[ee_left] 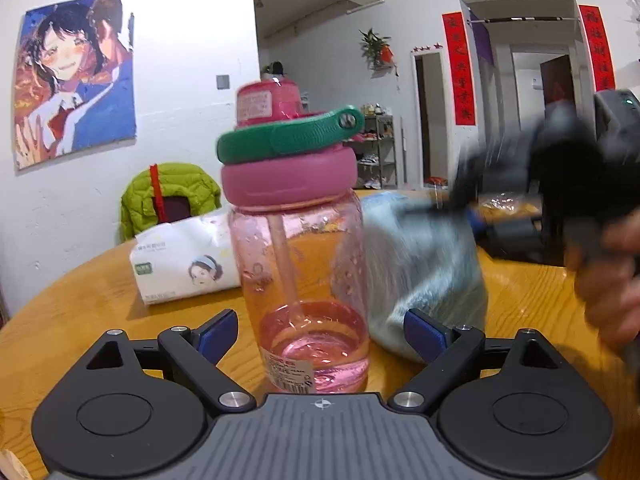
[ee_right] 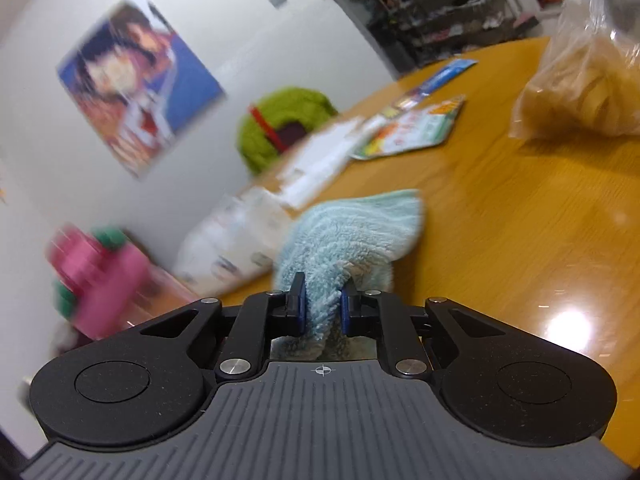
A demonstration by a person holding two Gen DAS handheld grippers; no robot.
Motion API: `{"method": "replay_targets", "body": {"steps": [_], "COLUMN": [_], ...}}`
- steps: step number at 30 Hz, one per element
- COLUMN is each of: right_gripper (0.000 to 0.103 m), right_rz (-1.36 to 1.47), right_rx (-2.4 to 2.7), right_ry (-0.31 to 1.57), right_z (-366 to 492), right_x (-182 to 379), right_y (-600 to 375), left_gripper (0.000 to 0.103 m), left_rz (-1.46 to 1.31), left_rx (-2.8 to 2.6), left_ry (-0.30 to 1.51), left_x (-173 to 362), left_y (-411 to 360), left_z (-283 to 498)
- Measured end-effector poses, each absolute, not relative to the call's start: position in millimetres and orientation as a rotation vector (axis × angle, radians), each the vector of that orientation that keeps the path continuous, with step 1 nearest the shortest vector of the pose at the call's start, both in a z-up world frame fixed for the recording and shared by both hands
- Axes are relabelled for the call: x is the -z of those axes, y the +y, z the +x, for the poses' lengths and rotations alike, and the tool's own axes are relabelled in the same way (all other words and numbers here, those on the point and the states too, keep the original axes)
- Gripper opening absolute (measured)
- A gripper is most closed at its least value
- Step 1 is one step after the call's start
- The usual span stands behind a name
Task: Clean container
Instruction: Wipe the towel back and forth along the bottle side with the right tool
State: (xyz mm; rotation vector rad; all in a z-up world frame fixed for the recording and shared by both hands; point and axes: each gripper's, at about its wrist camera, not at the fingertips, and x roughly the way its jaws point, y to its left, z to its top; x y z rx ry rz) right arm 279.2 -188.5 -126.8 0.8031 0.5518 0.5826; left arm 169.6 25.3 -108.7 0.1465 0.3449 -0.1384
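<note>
A clear pink bottle (ee_left: 296, 248) with a pink lid, green handle ring and inner straw stands upright on the wooden table (ee_left: 80, 312). It holds a little water. My left gripper (ee_left: 320, 336) is open around its base, with a gap between each blue pad and the bottle. A light blue cloth (ee_left: 420, 264) hangs right beside the bottle's right side. My right gripper (ee_right: 323, 308) is shut on that cloth (ee_right: 352, 232). In the left wrist view the right gripper (ee_left: 460, 200) is a dark blur held by a hand (ee_left: 612, 272). The bottle (ee_right: 96, 280) shows blurred at the left of the right wrist view.
A white tissue pack (ee_left: 184, 264) lies behind the bottle to the left. A green jacket (ee_left: 168, 192) hangs on a chair past the table edge. Colourful booklets (ee_right: 412, 128) and a clear plastic bag of yellowish food (ee_right: 588, 92) lie farther back on the table.
</note>
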Motion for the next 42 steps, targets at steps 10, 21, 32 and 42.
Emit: {"method": "replay_targets", "body": {"steps": [10,21,32,42], "right_gripper": [0.014,0.014,0.015,0.018], "right_rz": [1.159,1.253,1.039,1.075], "right_rx": [-0.738,-0.877,-0.684,-0.774], "right_ry": [0.856,0.677,0.669,0.772], "right_z": [312.3,301.7,306.4,305.5], "right_x": [183.6,168.3,160.5,156.6], "right_y": [-183.4,-197.7,-194.2,-193.1], "left_gripper": [0.087,0.087,0.088,0.087], "left_rz": [0.168,0.195,0.213,0.148], "left_rx": [0.15,0.163,0.078,0.155], "left_ry": [0.352,0.352,0.358,0.357], "left_x": [111.6,112.3,109.6,111.9], "left_y": [21.1,16.1,2.2,19.9], "left_z": [171.1,170.8,158.6,170.7]}}
